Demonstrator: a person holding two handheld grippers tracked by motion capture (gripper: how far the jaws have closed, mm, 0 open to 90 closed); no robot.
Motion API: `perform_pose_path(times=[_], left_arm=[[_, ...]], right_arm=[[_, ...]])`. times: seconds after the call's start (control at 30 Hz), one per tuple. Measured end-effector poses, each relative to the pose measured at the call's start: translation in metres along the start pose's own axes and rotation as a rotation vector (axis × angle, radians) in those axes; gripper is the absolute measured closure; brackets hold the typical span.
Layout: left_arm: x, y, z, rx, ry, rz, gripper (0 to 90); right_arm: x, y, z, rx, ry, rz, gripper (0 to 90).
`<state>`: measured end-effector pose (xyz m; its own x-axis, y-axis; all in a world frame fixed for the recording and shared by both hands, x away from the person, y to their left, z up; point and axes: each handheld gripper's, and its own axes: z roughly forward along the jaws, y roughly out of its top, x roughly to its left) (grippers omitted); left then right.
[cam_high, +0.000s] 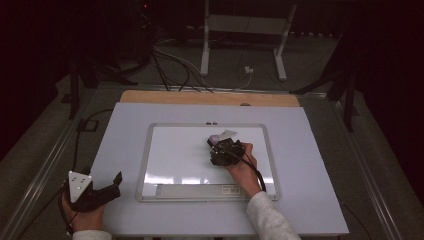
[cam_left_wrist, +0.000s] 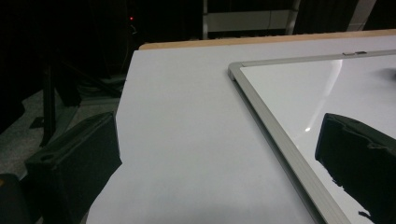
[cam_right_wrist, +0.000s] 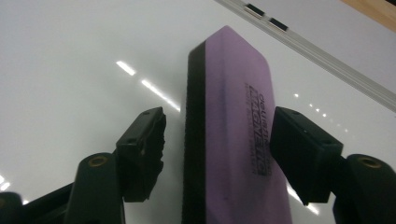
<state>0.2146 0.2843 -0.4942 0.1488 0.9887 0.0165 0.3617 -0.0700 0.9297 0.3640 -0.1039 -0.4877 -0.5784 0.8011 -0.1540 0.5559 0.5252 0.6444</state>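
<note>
A purple board eraser (cam_right_wrist: 233, 116) with a black felt side and printed lettering lies on the whiteboard (cam_right_wrist: 70, 70), between the jaws of my right gripper (cam_right_wrist: 219, 140). A gap shows between the left jaw and the felt, and the right jaw stands close against the purple face, so the gripper is open around it. In the high view the right gripper (cam_high: 216, 142) sits over the eraser (cam_high: 214, 138) at the upper middle of the whiteboard (cam_high: 170, 150). My left gripper (cam_high: 117, 181) rests open at the table's near left corner, with nothing between its jaws.
The whiteboard's metal frame (cam_left_wrist: 271, 126) runs just right of my left gripper (cam_left_wrist: 215, 177). A pen tray (cam_high: 200, 190) lines the board's near edge. A wooden strip (cam_high: 210, 98) borders the far side of the white table (cam_high: 310, 165). Cables and stand legs lie on the floor beyond.
</note>
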Motion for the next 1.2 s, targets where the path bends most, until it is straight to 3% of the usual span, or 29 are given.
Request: perform_pose_path(times=[0.47,0.73,1.2], left_arm=[[0.000,0.000,-0.001,-0.002,0.003,0.002,0.8],[0.000,0.000,-0.001,-0.002,0.003,0.004,0.8],[0.000,0.000,-0.001,-0.002,0.003,0.005,0.8]], right_arm=[[-0.008,0.001,0.000,0.019,-0.065,0.021,55.0],[-0.012,0.002,-0.003,-0.009,-0.042,0.059,61.9],[-0.013,0.005,-0.013,-0.071,-0.012,0.108,63.6]])
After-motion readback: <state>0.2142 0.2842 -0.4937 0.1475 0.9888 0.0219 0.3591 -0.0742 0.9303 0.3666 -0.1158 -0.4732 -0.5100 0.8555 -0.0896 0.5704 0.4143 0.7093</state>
